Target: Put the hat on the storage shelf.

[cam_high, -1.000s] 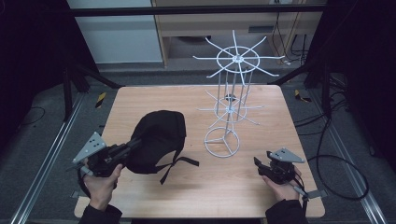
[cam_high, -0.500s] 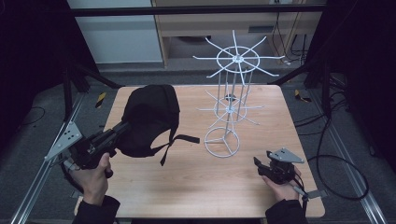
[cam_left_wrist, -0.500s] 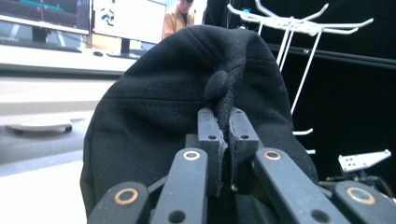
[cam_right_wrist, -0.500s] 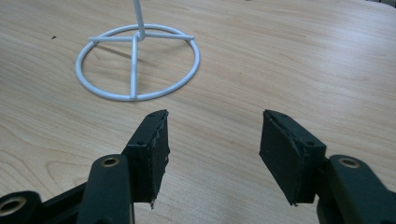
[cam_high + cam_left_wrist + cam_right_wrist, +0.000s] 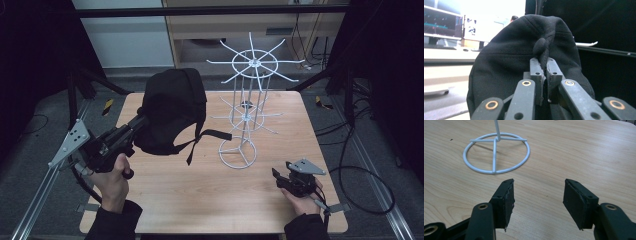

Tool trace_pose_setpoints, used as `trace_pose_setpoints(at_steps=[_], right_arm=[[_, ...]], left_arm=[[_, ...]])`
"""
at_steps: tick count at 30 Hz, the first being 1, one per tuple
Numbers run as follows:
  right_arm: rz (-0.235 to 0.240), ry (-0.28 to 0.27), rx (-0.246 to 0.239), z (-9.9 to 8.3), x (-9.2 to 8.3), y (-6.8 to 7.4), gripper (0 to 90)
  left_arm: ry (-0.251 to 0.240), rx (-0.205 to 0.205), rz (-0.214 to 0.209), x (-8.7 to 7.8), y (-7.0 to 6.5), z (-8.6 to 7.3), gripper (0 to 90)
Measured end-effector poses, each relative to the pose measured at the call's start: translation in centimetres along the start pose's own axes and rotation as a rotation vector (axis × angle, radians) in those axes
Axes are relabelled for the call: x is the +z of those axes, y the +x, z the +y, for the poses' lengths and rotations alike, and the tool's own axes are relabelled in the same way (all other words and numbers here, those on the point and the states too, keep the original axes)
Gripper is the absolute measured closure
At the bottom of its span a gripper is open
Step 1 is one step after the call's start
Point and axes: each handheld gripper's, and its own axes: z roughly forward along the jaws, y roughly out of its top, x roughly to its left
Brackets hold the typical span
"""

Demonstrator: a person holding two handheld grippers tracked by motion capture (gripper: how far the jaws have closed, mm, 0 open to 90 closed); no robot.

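Note:
A black cap [image 5: 172, 110] with a dangling strap hangs in the air over the left part of the wooden table [image 5: 165, 200]. My left gripper [image 5: 141, 121] is shut on its fabric, and in the left gripper view a fold of the cap [image 5: 524, 60] is pinched between the jaw tips of that gripper [image 5: 545, 62]. A white wire rack [image 5: 248, 107] with spoked tiers stands at the table's middle right on a ring base [image 5: 496, 153]. My right gripper [image 5: 276, 176] rests low near the front right edge, open and with nothing between its jaws [image 5: 537, 195].
Pale cabinets [image 5: 130, 35] stand beyond the far edge of the table. Cables [image 5: 360, 170] trail on the floor at the right, and a metal rail [image 5: 35, 200] runs along the left side. Bare wood lies in front of the rack's base.
My left gripper has lifted the cap off the table, up and toward the far left. The strap now hangs free. The right gripper has stayed put.

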Motion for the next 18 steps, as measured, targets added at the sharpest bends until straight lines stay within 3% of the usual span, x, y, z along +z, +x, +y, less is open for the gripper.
trace_pose_setpoints(at_steps=[8, 18], right_arm=[[-0.003, -0.001, -0.001, 0.0, 0.0, 0.0, 41.7], [-0.001, -0.002, 0.0, 0.0, 0.0, 0.0, 41.6]], left_arm=[[-0.028, 0.02, -0.045, 0.7, -1.5, 1.6, 85.6], [-0.004, 0.027, -0.09, 2.8, -2.8, 2.1, 85.6]])
